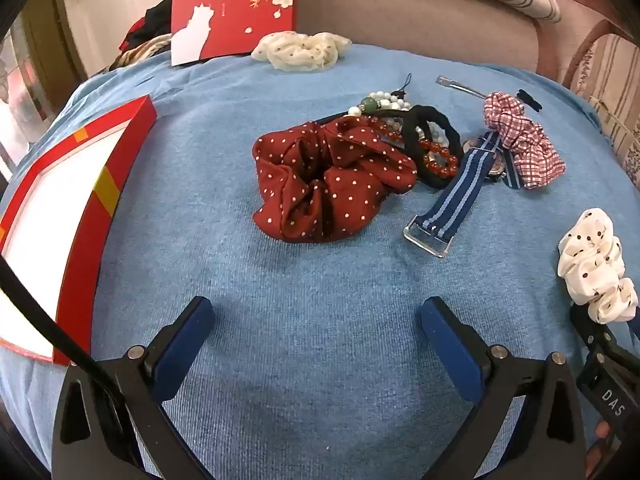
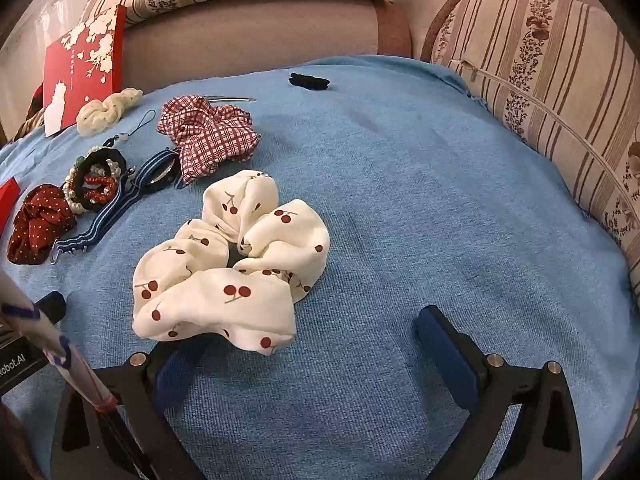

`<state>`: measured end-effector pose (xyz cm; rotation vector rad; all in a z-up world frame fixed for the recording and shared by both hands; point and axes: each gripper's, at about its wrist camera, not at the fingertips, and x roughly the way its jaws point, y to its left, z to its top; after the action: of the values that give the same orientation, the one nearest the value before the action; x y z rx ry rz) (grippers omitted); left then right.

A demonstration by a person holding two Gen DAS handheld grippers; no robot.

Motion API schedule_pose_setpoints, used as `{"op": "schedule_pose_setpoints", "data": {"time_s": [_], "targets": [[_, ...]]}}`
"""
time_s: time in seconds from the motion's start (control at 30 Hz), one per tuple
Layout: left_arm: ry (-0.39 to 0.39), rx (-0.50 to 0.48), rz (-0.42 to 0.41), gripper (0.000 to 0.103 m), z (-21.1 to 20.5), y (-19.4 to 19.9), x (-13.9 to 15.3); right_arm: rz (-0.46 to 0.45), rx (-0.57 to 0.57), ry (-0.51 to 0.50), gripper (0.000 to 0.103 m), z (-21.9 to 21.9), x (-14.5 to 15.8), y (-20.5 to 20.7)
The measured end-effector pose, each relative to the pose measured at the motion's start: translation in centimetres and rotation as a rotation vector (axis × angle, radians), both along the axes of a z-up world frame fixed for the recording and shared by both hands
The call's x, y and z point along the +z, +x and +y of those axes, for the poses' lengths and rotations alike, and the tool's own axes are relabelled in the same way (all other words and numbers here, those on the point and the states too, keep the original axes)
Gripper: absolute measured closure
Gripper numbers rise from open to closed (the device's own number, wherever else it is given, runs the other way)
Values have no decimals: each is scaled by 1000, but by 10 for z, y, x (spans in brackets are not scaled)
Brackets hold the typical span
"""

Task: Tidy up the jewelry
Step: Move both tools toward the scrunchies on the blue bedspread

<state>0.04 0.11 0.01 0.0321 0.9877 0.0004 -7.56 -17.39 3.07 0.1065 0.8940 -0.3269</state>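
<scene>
I see a lot of bare blue cloth (image 1: 320, 340) low in the left wrist view. My left gripper (image 1: 316, 332) stands wide open there, with nothing between its blue fingers (image 1: 184, 344). At the left edge of that view sits the red box (image 1: 100, 184). Its white inside looks bare, as far as I can see. The box lid (image 1: 236, 4) with the white cat leans up at the top left.

The jewelry lies in a heap in the middle of that view. The red dotted scrunchie (image 1: 332, 192) is nearest to me. Behind it, touching, are the black hair tie (image 1: 432, 136), the red bead bracelet (image 1: 436, 156) and the pearl bracelet (image 1: 384, 100). The striped watch strap (image 1: 452, 200) runs down to the right, next to the red checked scrunchie (image 1: 520, 140).

In the right wrist view my right gripper (image 2: 312, 340) is wide open too and holds nothing. The white cherry scrunchie (image 2: 228, 272) lies over its left finger tip. The whole right half of the cloth is free, up to the striped cushion (image 2: 560, 100) along the right edge. A small black hair tie (image 2: 310, 81) lies alone near the top.
</scene>
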Motion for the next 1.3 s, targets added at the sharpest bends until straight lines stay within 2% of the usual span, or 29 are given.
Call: {"op": "schedule_pose_setpoints", "data": {"time_s": [0.1,0.27,0.43,0.57,0.77,0.97,1.13,1.3], "targets": [[25,-7,16,0,0,0,1,4,0,-8,0,0,0,1],[-5,-23,17,0,8,-28,7,5,1,-4,0,0,2,2],[-27,34,1,0,19,-62,27,6,1,-8,0,0,0,-1],[-16,72,-43,0,38,-94,45,17,5,-6,0,0,2,-1],[29,95,-110,0,53,-123,62,50,20,-27,0,11,4,-26],[5,77,-103,0,61,-135,68,17,11,-22,0,18,7,-66],[-1,63,-178,0,61,-149,84,47,-11,-1,2,20,14,-80],[30,92,-311,0,62,-166,109,8,-19,25,6,26,26,-96]]}}
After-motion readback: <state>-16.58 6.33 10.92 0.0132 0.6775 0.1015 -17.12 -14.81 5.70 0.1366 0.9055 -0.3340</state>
